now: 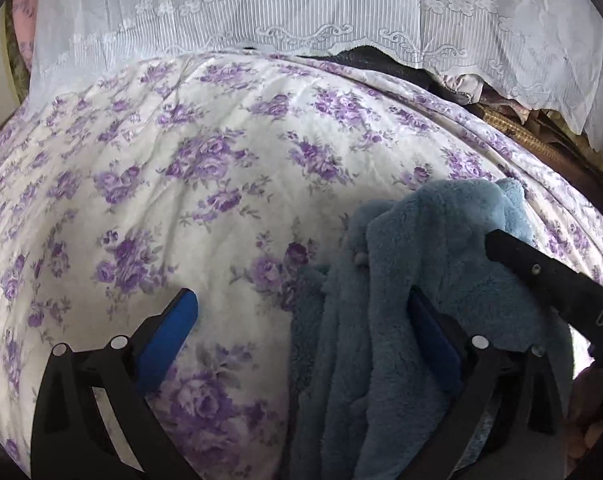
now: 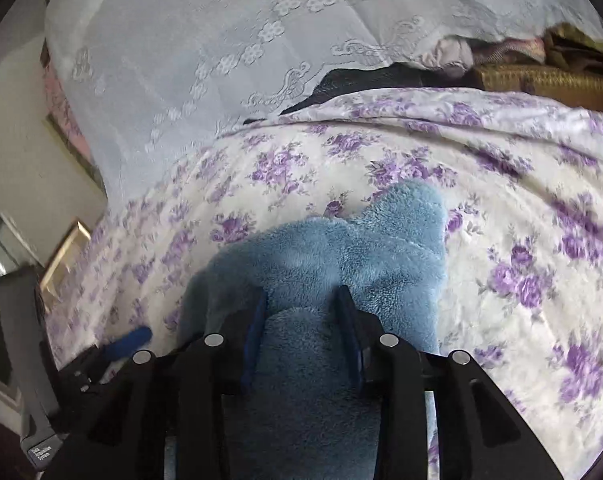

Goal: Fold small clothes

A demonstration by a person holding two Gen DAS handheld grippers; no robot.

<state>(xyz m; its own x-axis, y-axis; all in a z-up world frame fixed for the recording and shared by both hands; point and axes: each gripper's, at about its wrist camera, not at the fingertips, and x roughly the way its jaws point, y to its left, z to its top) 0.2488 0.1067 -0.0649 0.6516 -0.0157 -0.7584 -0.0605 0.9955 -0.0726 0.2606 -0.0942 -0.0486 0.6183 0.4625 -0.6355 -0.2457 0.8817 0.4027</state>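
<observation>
A fluffy blue fleece garment hangs bunched over the floral bedspread. My left gripper stands wide open low over the bed. Its left pad is bare, while the fleece drapes against its right pad. One black finger of my right gripper reaches in from the right into the fleece. In the right wrist view my right gripper has a thick fold of the fleece filling the gap between its blue pads, which press on it. The garment's free end lies on the bedspread.
A white lace cover hangs along the back of the bed. Dark cloth and a woven basket sit behind it at the right. A wall with a light frame lies to the left. A hand shows at bottom right.
</observation>
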